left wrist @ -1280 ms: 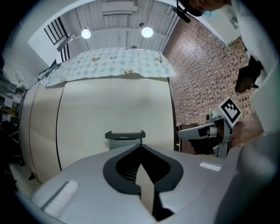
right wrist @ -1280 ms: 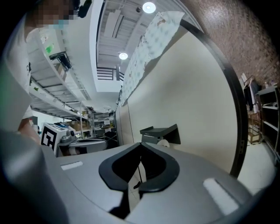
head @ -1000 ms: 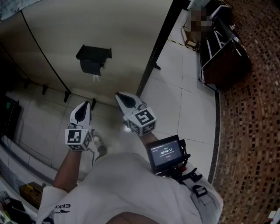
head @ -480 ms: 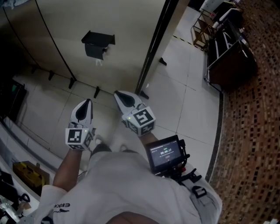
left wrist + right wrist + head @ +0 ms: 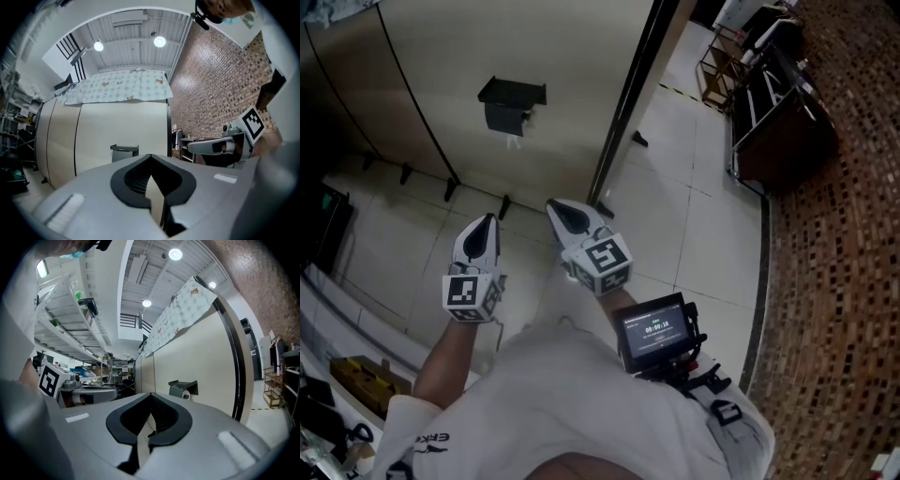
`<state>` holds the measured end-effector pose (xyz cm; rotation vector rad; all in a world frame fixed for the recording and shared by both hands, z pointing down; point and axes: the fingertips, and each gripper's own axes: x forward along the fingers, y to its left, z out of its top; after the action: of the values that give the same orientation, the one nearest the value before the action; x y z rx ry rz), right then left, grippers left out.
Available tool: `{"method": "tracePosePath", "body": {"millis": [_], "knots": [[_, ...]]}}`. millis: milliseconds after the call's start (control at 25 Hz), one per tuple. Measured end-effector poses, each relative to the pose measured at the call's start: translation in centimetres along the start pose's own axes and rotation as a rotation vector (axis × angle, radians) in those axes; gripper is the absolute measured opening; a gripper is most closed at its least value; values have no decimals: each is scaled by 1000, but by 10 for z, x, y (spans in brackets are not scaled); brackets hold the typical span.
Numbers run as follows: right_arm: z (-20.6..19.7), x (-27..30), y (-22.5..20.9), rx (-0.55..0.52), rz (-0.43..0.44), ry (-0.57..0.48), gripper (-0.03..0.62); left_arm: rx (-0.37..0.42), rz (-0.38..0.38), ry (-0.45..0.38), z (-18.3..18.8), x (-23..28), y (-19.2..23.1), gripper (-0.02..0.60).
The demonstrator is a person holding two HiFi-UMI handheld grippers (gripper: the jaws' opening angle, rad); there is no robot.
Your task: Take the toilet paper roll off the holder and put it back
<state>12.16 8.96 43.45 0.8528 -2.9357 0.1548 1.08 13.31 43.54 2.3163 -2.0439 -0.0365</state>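
Grey-white two-jaw tools: two, namely left tool (image 5: 485,228) at 9 o'clock and right tool (image 5: 562,211) near centre of the head view. Black-and-white marker cubes: two, namely left cube (image 5: 471,292) and right cube (image 5: 605,261). Black box-shaped holder (image 5: 511,101): one, at 11 o'clock. White toilet paper roll (image 5: 187,394): one. Black display unit with lit screen (image 5: 654,330): one, at 5 o'clock. Round ceiling lamps, left gripper view: two, namely left lamp (image 5: 98,46) and right lamp (image 5: 160,41).

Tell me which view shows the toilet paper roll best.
The right gripper view: the roll shows white and round under the dark holder. The head view shows only a hanging white end from above; the left gripper view shows the holder, no clear roll.
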Motion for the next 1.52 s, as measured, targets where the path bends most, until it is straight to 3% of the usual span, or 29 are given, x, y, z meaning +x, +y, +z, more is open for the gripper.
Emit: {"method": "tracePosePath", "body": {"millis": [360, 1080, 1520], "knots": [[12, 0, 3, -2, -60, 1, 14, 7, -34, -16, 8, -4, 5, 2], [-1, -7, 31, 15, -60, 48, 12, -9, -43, -1, 3, -27, 11, 2], [11, -4, 39, 7, -51, 20, 12, -8, -41, -6, 8, -33, 14, 2]]}}
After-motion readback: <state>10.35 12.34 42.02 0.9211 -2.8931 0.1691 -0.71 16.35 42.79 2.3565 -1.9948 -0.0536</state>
